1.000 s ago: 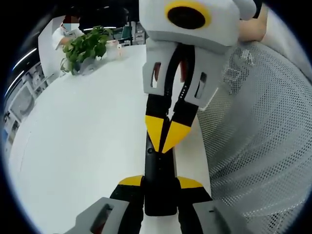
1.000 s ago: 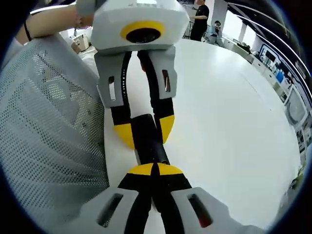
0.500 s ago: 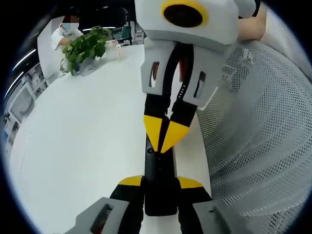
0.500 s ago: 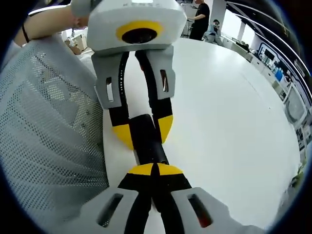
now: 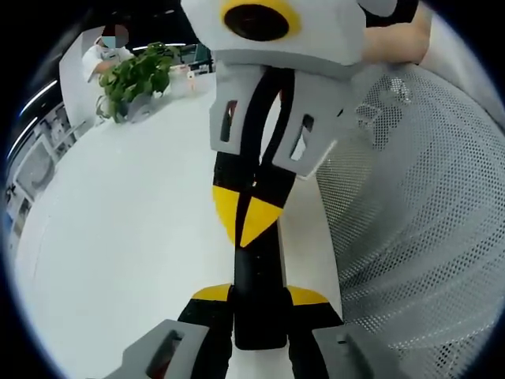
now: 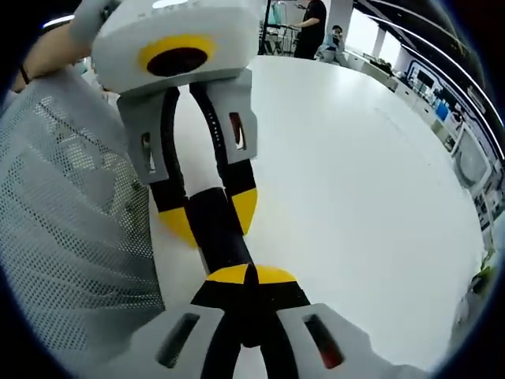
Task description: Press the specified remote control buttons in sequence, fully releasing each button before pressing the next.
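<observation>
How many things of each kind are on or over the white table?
Black remote control: 1
Tool, left and right: 2
Potted green plant: 1
White table: 1
Total: 5

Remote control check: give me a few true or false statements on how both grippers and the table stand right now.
1. The left gripper is shut on the black remote control. True.
2. The right gripper has its jaws wide open. False: its yellow tips meet, over the remote.
3. A potted plant stands at the far end of the white table. True.
4. The remote lies in the middle of the table. False: it is at the edge, beside the white mesh fabric.
</observation>
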The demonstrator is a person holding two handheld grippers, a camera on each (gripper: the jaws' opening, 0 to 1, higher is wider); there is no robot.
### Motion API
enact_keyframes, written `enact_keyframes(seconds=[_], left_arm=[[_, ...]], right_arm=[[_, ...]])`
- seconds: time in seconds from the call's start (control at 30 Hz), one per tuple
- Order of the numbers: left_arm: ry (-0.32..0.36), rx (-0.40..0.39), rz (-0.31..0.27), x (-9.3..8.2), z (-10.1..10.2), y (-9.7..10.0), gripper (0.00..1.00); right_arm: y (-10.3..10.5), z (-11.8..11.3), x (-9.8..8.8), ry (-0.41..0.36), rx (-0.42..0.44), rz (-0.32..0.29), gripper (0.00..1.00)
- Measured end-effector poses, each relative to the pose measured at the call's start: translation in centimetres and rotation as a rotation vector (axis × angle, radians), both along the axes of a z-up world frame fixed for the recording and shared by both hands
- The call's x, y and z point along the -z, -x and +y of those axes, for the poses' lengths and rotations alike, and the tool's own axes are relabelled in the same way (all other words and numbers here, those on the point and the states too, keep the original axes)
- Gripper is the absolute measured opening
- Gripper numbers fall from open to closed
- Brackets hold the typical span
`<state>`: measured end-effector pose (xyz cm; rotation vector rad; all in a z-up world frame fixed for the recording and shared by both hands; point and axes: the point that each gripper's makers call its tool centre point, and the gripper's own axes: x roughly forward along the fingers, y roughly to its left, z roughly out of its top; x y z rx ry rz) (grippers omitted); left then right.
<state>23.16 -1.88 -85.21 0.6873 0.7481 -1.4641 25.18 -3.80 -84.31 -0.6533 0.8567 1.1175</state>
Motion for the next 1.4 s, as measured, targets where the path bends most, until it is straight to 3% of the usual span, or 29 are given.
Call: enact_keyframes(seconds=[0.3, 0.4, 0.53, 0.77, 0.83, 1.03, 1.07, 1.2, 1.4], left_arm=[[0.000, 0.000, 0.001, 0.0, 0.0, 0.0, 0.25], [-0.001, -0.001, -0.001, 0.1, 0.0, 0.0, 0.25], [0.002, 0.000, 0.003, 0.0, 0.0, 0.0, 0.25], [0.002, -0.001, 0.002, 0.1, 0.0, 0.0, 0.25], [0.001, 0.000, 0.002, 0.0, 0.0, 0.1, 0.25], [0.000, -0.001, 0.002, 0.0, 0.0, 0.1, 0.25], [0.000, -0.001, 0.002, 0.0, 0.0, 0.1, 0.25], [-0.001, 0.000, 0.001, 0.0, 0.0, 0.1, 0.25], [0.000, -0.001, 0.002, 0.0, 0.0, 0.0, 0.25]], right_arm=[[0.4, -0.2, 0.0, 0.015, 0.005, 0.001, 0.00], [-0.9, -1.1, 0.1, 0.066, 0.033, -0.061, 0.00], [-0.2, -0.5, 0.1, 0.037, -0.009, -0.044, 0.00], [0.7, 0.0, 0.0, 0.010, 0.000, 0.009, 0.00], [0.7, -0.1, 0.0, 0.020, -0.011, -0.012, 0.00], [0.7, -0.6, 0.0, 0.038, 0.008, 0.001, 0.00], [0.3, -1.2, 0.1, 0.068, 0.026, -0.014, 0.00], [0.1, -1.1, 0.1, 0.043, 0.042, -0.001, 0.00], [-0.8, -0.9, 0.3, 0.058, 0.034, -0.043, 0.00]])
